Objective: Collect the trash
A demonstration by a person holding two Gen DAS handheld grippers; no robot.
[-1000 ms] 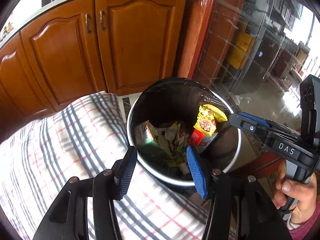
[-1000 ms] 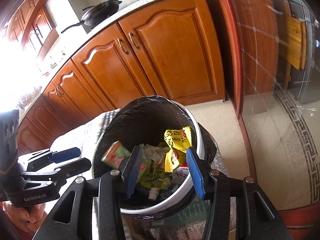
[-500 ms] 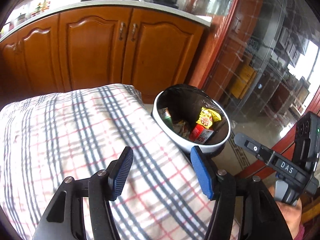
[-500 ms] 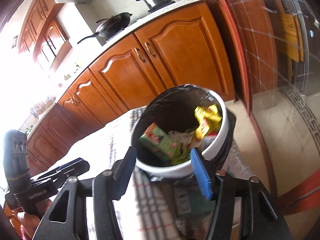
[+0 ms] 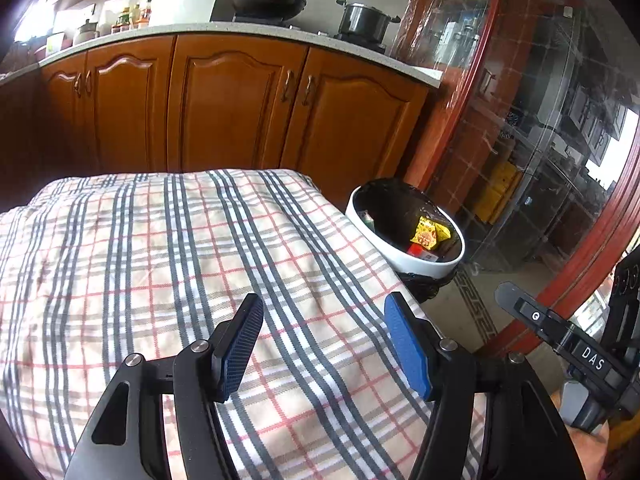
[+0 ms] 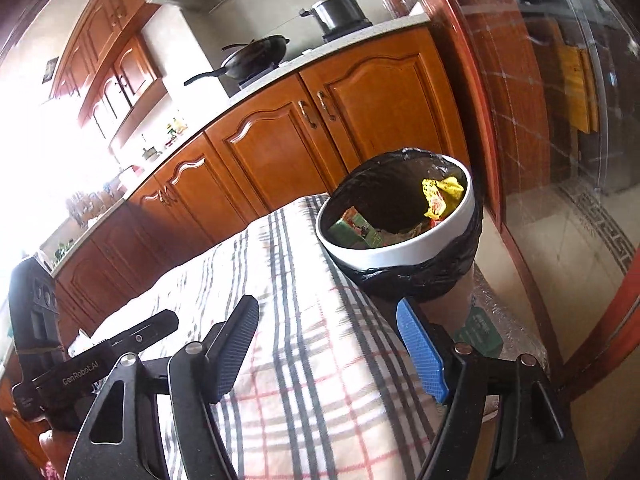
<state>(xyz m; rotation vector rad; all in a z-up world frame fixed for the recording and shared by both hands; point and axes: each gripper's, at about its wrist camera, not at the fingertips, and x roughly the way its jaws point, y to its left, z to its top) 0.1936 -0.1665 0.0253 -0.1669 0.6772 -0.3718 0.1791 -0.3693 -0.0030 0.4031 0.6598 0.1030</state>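
The left gripper (image 5: 323,344) hung above the plaid cloth of grey, white and red checks (image 5: 160,264) that covered the surface, its blue-padded fingers (image 5: 408,348) spread wide with nothing between them. The right gripper (image 6: 326,350) was held over the same cloth near its edge, its fingers (image 6: 420,356) likewise spread apart and empty; in the left wrist view its black body marked "DAS" showed at the lower right, and in the right wrist view the left tool marked "GenRobot.AI" showed at the lower left. The round white-rimmed trash bin lined with a black plastic bag (image 5: 404,256) (image 6: 400,258) stood just beside the far right corner of the surface, on the floor side. Inside it lay a crumpled yellow snack wrapper (image 5: 430,234) (image 6: 438,196) against the far wall, a green printed carton (image 6: 354,226) on the near left, and a red packet (image 5: 420,251) under the yellow one. Behind stood brown wooden kitchen cabinets (image 5: 232,108), with a black wok (image 5: 264,0) and a steel lidded pot (image 5: 362,18) on the stove above them. A glass partition in a red frame (image 5: 520,140) ran along the right.
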